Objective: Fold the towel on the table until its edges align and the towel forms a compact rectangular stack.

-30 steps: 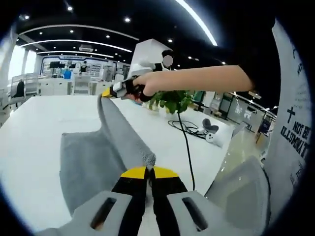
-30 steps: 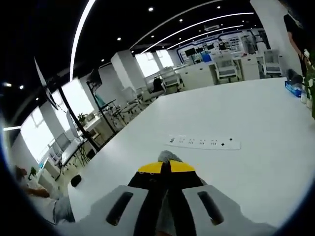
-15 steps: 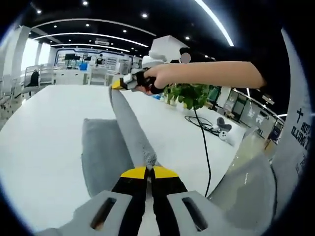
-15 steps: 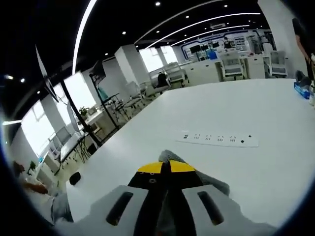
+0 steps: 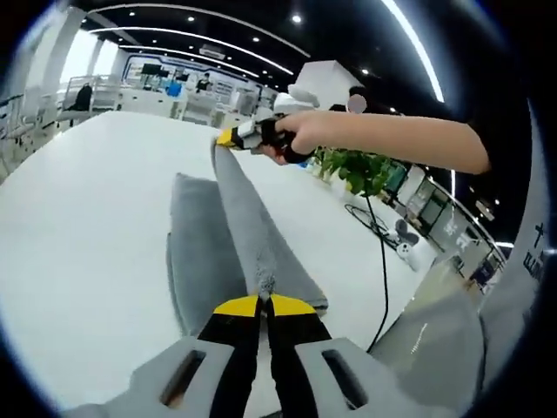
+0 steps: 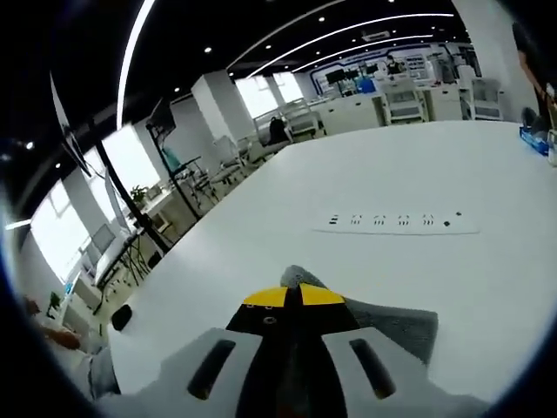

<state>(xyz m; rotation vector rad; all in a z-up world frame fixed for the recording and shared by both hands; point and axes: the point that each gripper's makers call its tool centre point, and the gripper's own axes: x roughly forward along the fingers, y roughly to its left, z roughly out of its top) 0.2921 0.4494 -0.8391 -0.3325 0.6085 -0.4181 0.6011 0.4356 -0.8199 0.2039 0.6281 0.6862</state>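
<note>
**Two grippers hold up one edge of the grey towel**

In the left gripper view, the left gripper (image 5: 264, 304) sits at 6 o'clock. Its two yellow-tipped jaws are pressed together on a corner of the grey towel (image 5: 204, 261). The towel's edge runs up like a ridge toward 12 o'clock. At the far end the right gripper (image 5: 239, 137) pinches the other corner of that edge. A hand (image 5: 300, 139) holds that gripper, and a bare arm reaches in from 3 o'clock. The rest of the towel lies flat on the white table (image 5: 78, 226), under the lifted edge and a little toward 9 o'clock.

A green plant (image 5: 361, 170) stands on the table at about 2 o'clock, behind the arm. A black cable (image 5: 381, 261) runs across the table near 3 o'clock. Desks and chairs stand far off at 11 o'clock.

In the right gripper view, the right gripper's jaws are closed on the towel, and a bit of grey cloth pokes out past the yellow tips. More towel lies on the table toward 4 o'clock. A white power strip (image 6: 396, 223) lies flat on the table at about 1 o'clock, well apart from the towel. Nothing stands between the towel and the strip.
</note>
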